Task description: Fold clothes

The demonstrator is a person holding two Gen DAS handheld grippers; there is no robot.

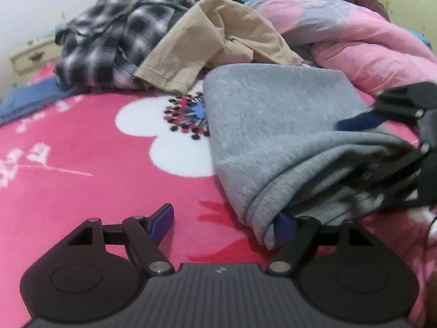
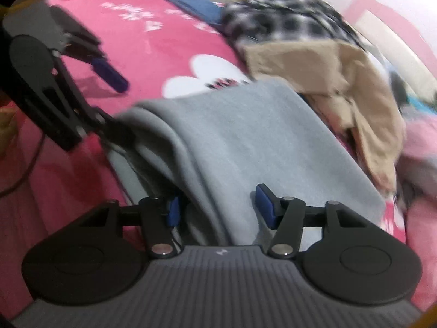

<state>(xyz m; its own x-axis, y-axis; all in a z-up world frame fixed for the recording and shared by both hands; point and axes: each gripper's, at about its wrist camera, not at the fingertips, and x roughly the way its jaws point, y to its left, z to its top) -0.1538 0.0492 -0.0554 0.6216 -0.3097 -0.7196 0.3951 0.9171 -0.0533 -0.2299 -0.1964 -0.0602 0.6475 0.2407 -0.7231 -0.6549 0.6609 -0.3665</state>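
A folded grey top (image 1: 273, 125) lies flat on the bed (image 1: 82, 186), on a bright pink blanket with a white flower (image 1: 164, 134) printed on it. The left gripper (image 1: 228, 224) is spread wide. 1 blue pad (image 1: 285, 225) touches the near corner of the grey top, and the other pad sits out over the bare pink blanket, so it is not squeezing anything. The right gripper (image 2: 220, 207) is at the other near edge of the grey top. Its jaws are partly apart, with a thick fold of the grey cloth between them. The left pad (image 2: 173, 210) sits against the fold and the right pad (image 2: 265, 207) rests on top of the cloth, but the picture is blurry and I cannot tell if they are pinching it. In the left view the right gripper (image 1: 382, 147) shows at the right edge, with the grey cloth bunched by it. Behind the grey top is a tan piece of clothing (image 1: 218, 41), all crumpled. Beside that is a black and white check shirt (image 1: 117, 41) in a heap. A pink quilt (image 1: 355, 41) is piled to the right. A small cream drawer unit (image 1: 32, 57) stands beside the bed at the far left.
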